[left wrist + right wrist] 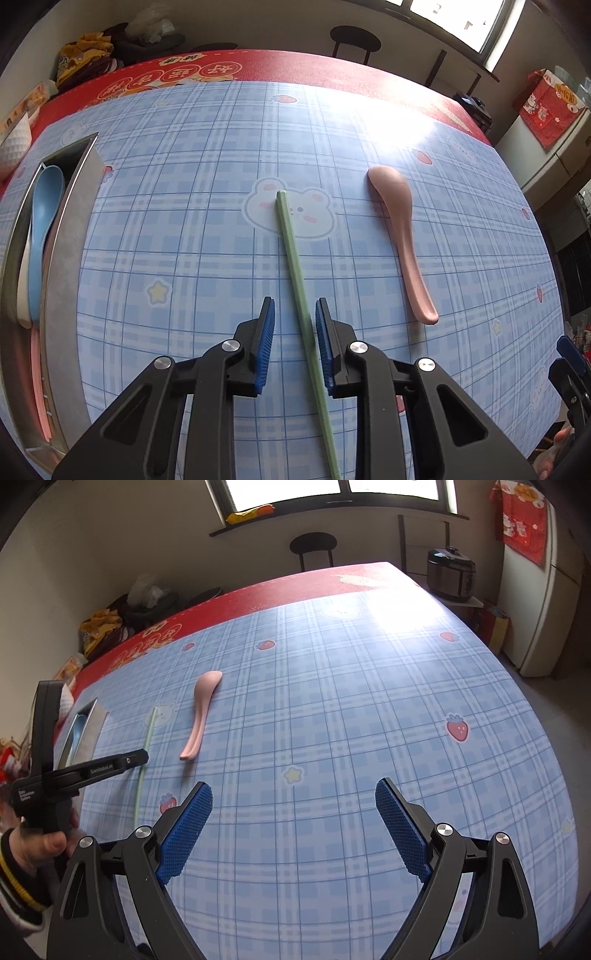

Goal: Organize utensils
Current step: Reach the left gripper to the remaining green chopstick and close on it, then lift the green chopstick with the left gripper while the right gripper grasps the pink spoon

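Straddling: the chopstick (295, 258) is flanked by the left gripper (295, 314), its blue fingers (267, 325) narrowed to either side with thin gaps visible, so no contact is seen.
Chopstick: green, laid flat on the tabletop (184, 221), running away from the camera.
Spoon (402, 236): pink, laid flat just right of the chopstick, bowl at the far end.
Tray (70, 206): metal, well left of the chopstick, holding a blue spoon (40, 229) and other utensils.
Right gripper (293, 805): fingers spread wide with nothing between them, right of the chopstick over bare cloth.
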Action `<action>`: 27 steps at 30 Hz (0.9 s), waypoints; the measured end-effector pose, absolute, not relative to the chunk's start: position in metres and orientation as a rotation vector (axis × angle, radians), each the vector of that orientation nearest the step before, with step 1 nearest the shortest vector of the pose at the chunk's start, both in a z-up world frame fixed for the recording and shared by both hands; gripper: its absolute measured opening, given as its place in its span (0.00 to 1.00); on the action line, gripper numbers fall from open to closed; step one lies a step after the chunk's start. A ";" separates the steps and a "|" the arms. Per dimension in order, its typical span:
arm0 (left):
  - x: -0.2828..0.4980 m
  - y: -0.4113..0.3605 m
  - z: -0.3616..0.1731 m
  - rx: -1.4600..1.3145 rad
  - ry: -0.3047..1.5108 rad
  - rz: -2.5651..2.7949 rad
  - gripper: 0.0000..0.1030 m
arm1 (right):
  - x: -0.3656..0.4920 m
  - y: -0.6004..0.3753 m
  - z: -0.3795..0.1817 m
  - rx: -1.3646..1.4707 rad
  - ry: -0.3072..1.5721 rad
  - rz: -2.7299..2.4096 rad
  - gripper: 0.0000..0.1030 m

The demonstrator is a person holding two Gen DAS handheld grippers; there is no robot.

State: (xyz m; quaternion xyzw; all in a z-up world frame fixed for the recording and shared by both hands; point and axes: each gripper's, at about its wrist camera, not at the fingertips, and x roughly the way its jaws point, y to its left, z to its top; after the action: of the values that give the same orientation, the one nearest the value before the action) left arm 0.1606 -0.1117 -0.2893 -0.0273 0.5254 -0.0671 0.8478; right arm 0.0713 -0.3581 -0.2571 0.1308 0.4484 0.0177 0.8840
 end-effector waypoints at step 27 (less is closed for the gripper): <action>0.124 -0.067 -0.250 -0.088 1.033 -0.151 0.06 | 0.085 -0.326 -0.269 0.343 0.973 0.082 0.84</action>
State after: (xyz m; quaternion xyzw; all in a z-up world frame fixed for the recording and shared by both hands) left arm 0.1239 -0.0674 -0.2498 -0.0422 0.4931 -0.0722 0.8660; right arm 0.0846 -0.3259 -0.2693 0.1637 0.4652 0.0394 0.8690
